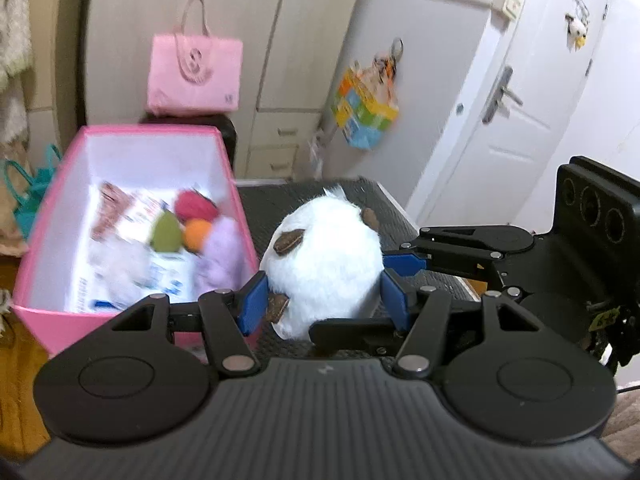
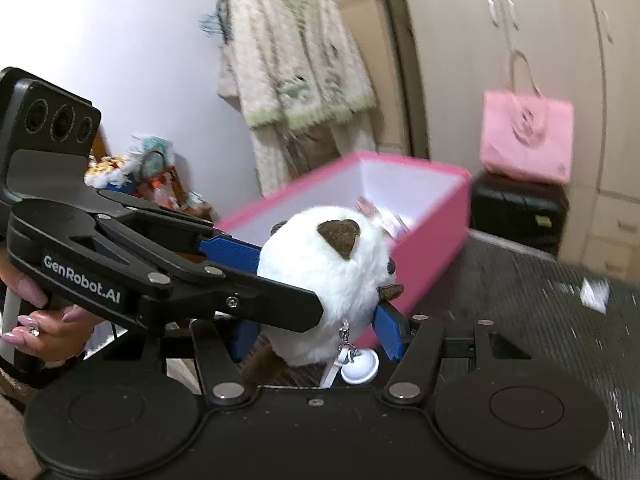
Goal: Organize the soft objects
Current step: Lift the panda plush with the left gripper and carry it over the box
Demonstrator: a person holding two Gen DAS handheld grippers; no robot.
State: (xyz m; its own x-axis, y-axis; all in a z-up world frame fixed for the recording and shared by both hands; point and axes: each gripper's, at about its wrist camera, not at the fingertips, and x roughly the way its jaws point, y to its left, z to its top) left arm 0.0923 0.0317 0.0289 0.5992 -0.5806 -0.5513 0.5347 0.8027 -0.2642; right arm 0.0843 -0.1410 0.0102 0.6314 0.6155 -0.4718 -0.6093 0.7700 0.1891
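Now plush ball [image 1: 324,264] sits clamped between both grippers' fingers [image 1: 251,300].

White plush toy [image 1: 324,264] held aloft beside pink box [image 1: 52,216].

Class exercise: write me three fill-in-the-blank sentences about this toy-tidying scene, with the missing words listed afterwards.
1. Both grippers, left gripper and right gripper, squeeze one fluffy ____ plush toy.
2. The open box beside it is ____ outside.
3. A handbag of the same colour hangs on the ____.

Missing words: white; pink; wardrobe
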